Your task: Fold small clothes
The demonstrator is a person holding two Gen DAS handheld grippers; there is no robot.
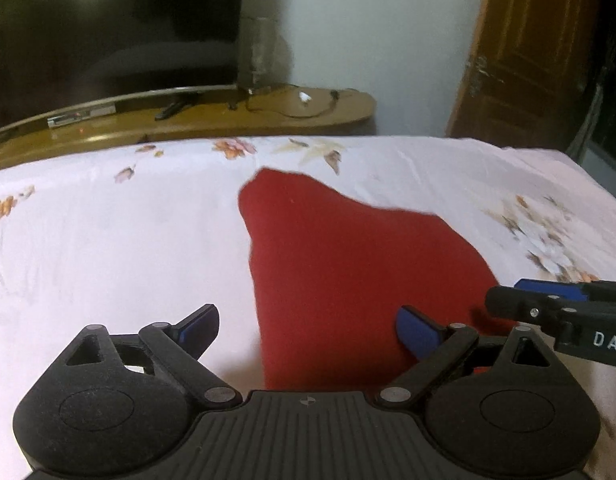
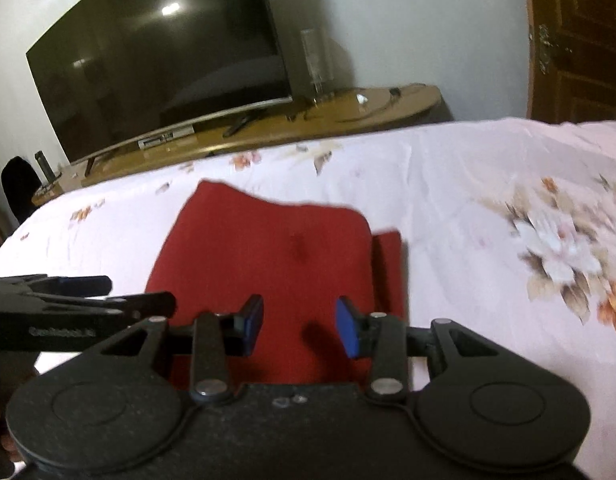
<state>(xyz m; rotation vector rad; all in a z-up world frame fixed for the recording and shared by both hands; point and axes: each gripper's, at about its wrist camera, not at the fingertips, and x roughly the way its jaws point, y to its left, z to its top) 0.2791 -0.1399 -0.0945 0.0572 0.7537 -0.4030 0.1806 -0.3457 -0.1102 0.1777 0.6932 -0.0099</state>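
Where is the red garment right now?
The red garment lies flat on the floral bedsheet, directly ahead of both open grippers, in the middle of both wrist views, nearer than the TV.

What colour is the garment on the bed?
Solid red garment, clearest in the right wrist view.

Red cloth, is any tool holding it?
No. Both tools, left and right, are open above the red cloth, holding nothing.
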